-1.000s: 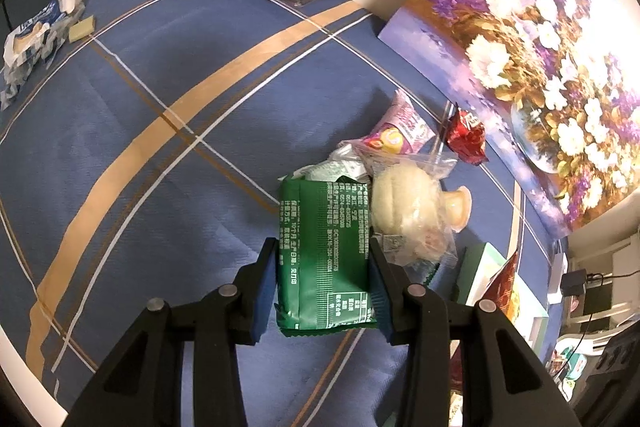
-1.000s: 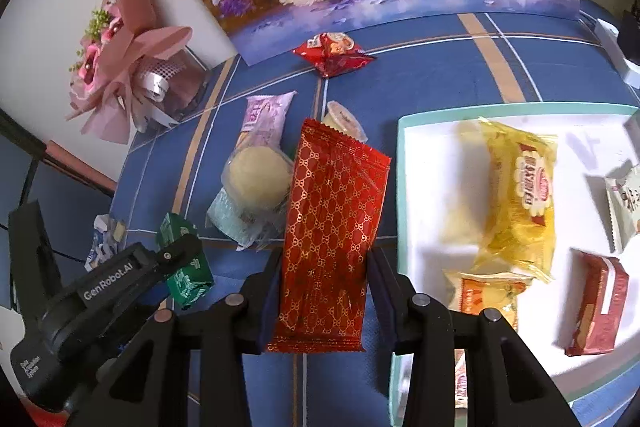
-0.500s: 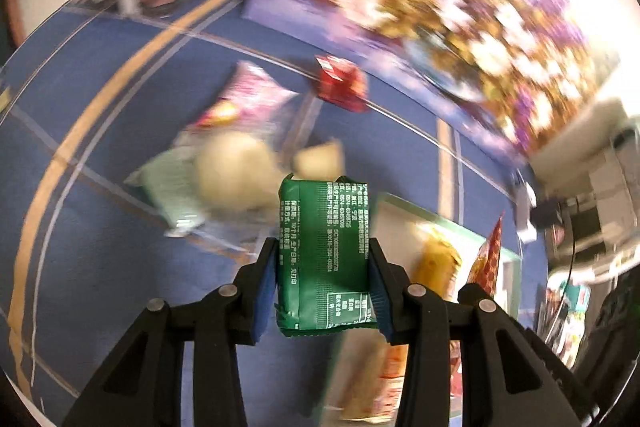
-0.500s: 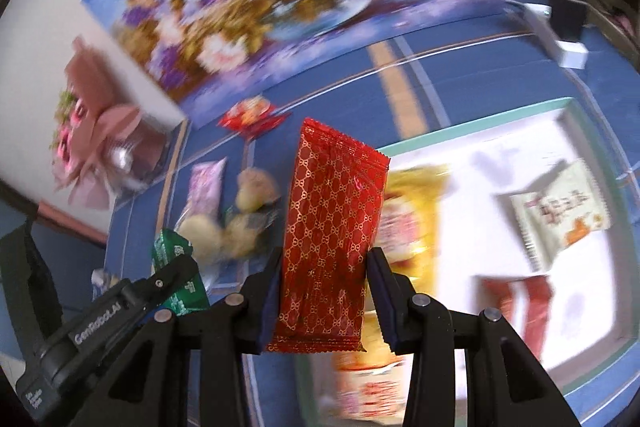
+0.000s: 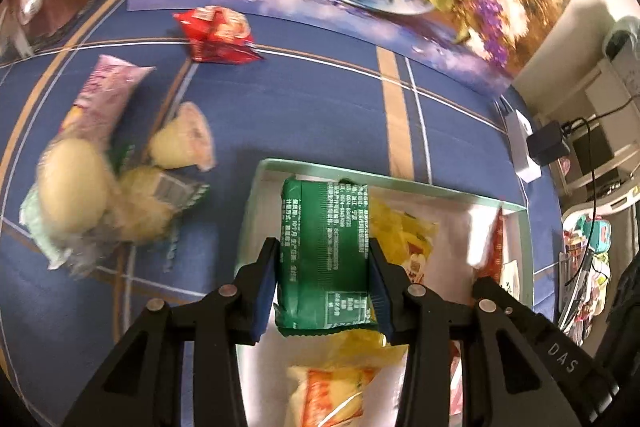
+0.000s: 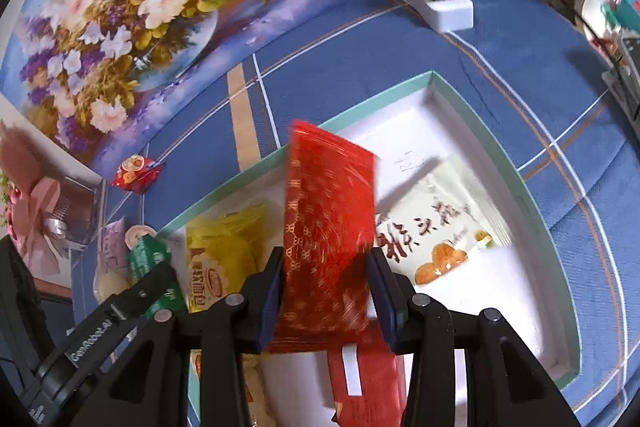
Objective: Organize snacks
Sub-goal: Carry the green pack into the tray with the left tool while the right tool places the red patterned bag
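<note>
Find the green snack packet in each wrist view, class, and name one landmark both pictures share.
Left wrist: green packet at lower centre, clamped between the gripper's fingers.
Right wrist: same packet at lower left, in the other gripper.
Shared landmark: the small red snack bag near the flower painting.

The right gripper (image 6: pixel 326 291) clamps a red snack packet (image 6: pixel 326 227) over a white tray (image 6: pixel 452 95) holding a yellow packet (image 6: pixel 224 255) and a pale packet (image 6: pixel 436 227). At left, the left gripper (image 6: pixel 154 277) grips a green packet (image 6: pixel 146 253).
</note>
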The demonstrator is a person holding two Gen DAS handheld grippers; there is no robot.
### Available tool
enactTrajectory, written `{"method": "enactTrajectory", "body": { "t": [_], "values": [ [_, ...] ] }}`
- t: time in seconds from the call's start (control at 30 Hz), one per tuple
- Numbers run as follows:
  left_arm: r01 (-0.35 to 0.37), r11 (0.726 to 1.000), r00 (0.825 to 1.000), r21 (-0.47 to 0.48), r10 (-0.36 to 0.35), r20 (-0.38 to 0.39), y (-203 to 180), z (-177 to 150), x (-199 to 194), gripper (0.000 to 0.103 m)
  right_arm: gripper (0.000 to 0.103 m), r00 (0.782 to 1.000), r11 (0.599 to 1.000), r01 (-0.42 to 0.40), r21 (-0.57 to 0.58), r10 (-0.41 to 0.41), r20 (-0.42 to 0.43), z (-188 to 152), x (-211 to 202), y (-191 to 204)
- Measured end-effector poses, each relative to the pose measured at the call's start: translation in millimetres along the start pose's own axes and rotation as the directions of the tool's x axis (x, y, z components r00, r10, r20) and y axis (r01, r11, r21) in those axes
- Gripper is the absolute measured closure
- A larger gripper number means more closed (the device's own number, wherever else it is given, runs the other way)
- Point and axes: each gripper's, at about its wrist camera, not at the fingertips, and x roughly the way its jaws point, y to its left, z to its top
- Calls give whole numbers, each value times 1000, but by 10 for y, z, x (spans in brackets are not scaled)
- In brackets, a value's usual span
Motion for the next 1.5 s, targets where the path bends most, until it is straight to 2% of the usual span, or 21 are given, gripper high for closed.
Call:
{"method": "enactTrajectory", "body": {
  "t": [0.23,0.43,0.5,0.57,0.77,0.8,0.87,0.9,0.97,1.07,1.17,1.37,1.5],
  "values": [
    [13,999,1000,39,-13,-11,-113,-2,116,60,60,1000,1000,9,-17,-9,-15,0,59,58],
    [14,1000,999,21,-14,-30,-64,-22,96,59,59,999,999,20,-46,-21,-28,-14,67,116],
    [7,1000,1000,29,-6,-26,-69,-36,51,58,58,999,998,24,-50,-25,-26,-14,50,134],
    [6,1000,1000,30,-5,-20,-62,-56,1,58,51,999,998,30,-56,-31,-27,-18,25,154],
    [0,1000,1000,2,0,-30,1,-121,-97,57,51,998,994,51,-92,-53,-16,-44,-58,232],
    [-7,1000,1000,2,7,-26,9,-127,-119,53,50,998,994,54,-100,-56,-15,-51,-67,252],
    [-30,1000,1000,-7,30,-8,47,-145,-176,41,36,998,991,62,-116,-64,-9,-66,-75,299],
    [-58,998,998,-12,58,3,77,-157,-204,36,35,997,990,69,-123,-70,-8,-75,-72,320],
    [-98,995,995,-22,98,11,130,-168,-239,33,30,997,987,78,-137,-80,-11,-99,-54,356],
    [-118,992,993,-49,120,22,227,-178,-287,29,25,996,986,81,-148,-86,-25,-130,-5,385],
    [-176,983,983,-54,179,45,291,-188,-324,19,21,995,982,90,-166,-96,-26,-157,21,425],
    [-238,970,967,-44,241,79,366,-186,-350,18,4,995,978,97,-187,-102,-15,-185,43,481],
    [-245,968,966,-53,249,71,435,-181,-333,13,1,995,975,98,-199,-103,-15,-189,72,506]
  ]
}}
